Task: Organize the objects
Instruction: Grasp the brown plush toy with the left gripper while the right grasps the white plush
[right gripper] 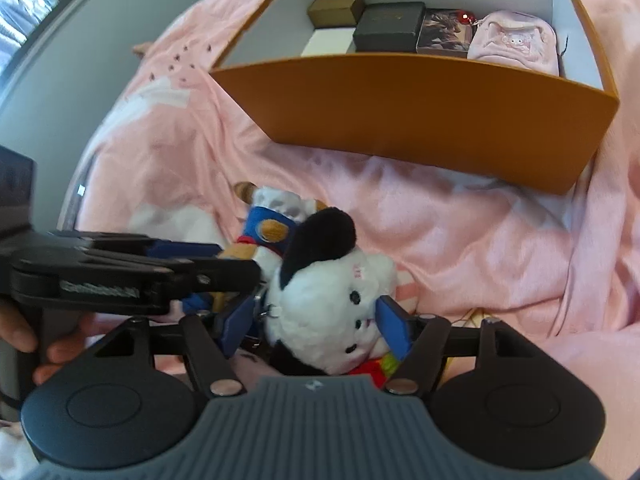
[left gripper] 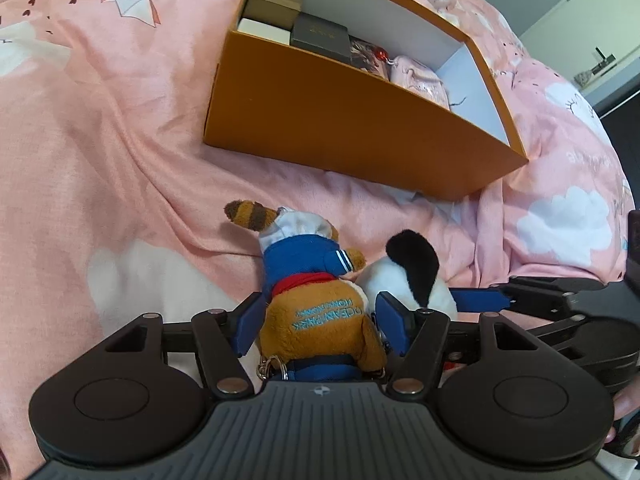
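Left wrist view: the pink bedspread covers the whole work surface. On it, well ahead of both tools, stands the orange box, open at the top. Its white interior already holds a row of items along the left and middle: a tan box, a white box, a dark box, a patterned card box and a pink pouch. Bare floor shows at the right end of the box.

Current step, as judged: pick-up of the two remaining soft toys lying side by side on the bedspread, touching each other.

- Left gripper: blue pads pressed against both flanks of the brown raccoon plush, which wears a blue jacket and white cap. Grip appears established.
- Right gripper: pads set on either side of the black-and-white dog plush, head toward the lens; the fleece bulges between them, so it reads as clamped.

Next move, as judged: lift each toy clear of the fabric, carry it forward over the near orange wall, then release into the unoccupied right end. Raise high enough that dangling key rings do not snag the rim.
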`<state>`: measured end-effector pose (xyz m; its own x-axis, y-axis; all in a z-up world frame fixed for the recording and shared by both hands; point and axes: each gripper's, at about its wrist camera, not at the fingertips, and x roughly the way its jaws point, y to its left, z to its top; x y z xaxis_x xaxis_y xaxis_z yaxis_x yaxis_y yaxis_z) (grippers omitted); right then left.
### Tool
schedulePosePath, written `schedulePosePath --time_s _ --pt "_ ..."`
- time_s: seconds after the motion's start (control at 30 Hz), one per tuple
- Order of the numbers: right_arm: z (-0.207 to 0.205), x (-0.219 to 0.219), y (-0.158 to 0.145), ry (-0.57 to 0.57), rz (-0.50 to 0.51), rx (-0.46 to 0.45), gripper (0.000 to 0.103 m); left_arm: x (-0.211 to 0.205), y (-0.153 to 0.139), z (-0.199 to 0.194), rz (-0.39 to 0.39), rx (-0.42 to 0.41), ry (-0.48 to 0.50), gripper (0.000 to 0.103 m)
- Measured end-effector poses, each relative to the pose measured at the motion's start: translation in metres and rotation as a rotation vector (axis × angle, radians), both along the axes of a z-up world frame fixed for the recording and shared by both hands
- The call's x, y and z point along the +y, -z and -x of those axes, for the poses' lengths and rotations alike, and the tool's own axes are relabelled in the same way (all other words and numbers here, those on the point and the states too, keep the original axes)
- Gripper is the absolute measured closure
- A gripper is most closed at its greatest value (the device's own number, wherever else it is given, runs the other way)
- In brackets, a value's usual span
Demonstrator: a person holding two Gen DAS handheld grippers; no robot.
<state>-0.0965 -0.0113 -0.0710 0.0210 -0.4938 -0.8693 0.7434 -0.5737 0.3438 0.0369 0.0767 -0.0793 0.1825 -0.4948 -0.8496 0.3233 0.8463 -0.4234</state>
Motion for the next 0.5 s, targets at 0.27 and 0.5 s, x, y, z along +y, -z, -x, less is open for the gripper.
schedulePosePath --time_s 0.27,0.5 --pt "0.007 0.001 0.015 -0.005 -0.017 -0.017 0.034 -0.012 0.003 -0.001 -0.018 0.012 0.033 0.023" --pt "0.013 0.024 0.008 0.013 0.041 -0.057 0.042 -0.021 0.014 -0.003 -0.066 0.036 0.046 0.022"
